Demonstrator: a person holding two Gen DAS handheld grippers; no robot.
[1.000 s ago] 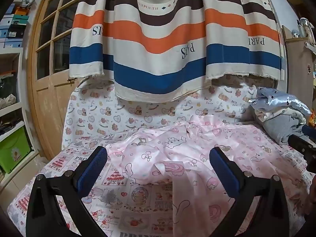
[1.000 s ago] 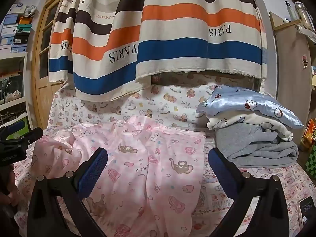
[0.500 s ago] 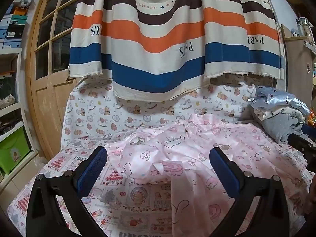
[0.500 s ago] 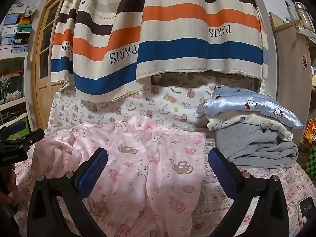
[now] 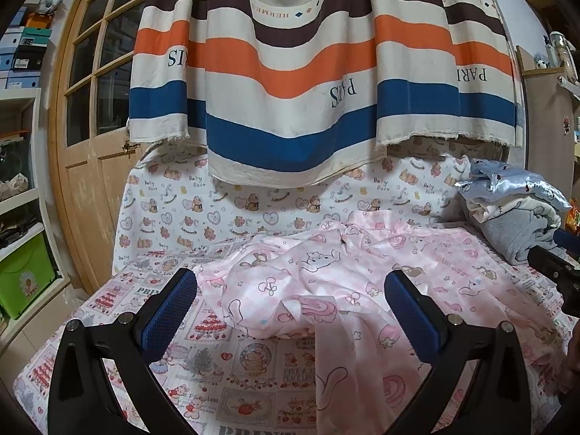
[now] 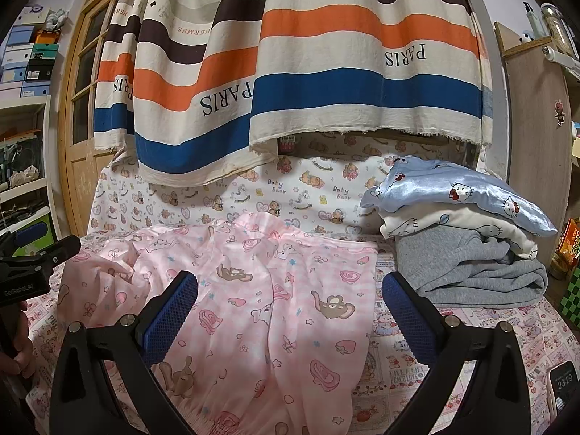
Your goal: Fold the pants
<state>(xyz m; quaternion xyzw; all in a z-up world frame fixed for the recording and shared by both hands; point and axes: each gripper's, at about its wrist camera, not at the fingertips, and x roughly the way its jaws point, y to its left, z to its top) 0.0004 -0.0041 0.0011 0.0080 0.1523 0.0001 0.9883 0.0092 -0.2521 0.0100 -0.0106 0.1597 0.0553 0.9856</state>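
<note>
Pink patterned pants (image 5: 326, 275) (image 6: 253, 290) lie rumpled on a bed with a cartoon-print sheet (image 5: 217, 362). The left side is bunched in folds, while the right side lies flatter with one leg running toward me. My left gripper (image 5: 290, 290) hovers open above the crumpled left part, nothing between its blue pads. Over the flatter middle hangs my right gripper (image 6: 290, 290), also open and holding nothing. Each gripper shows at the edge of the other's view: the right one (image 5: 558, 272), the left one (image 6: 32, 264).
A stack of folded clothes (image 6: 464, 232), blue satin on white on grey, sits at the bed's right rear. A striped cloth (image 6: 308, 54) hangs behind the bed. A phone (image 6: 563, 384) lies at the lower right. Wooden door (image 5: 90, 108) and shelves with a green bin (image 5: 25, 279) stand left.
Both grippers have stayed open. The left wrist view has drifted slightly, so the bed and clothes stack sit a little lower and further off; the pants have not moved.
</note>
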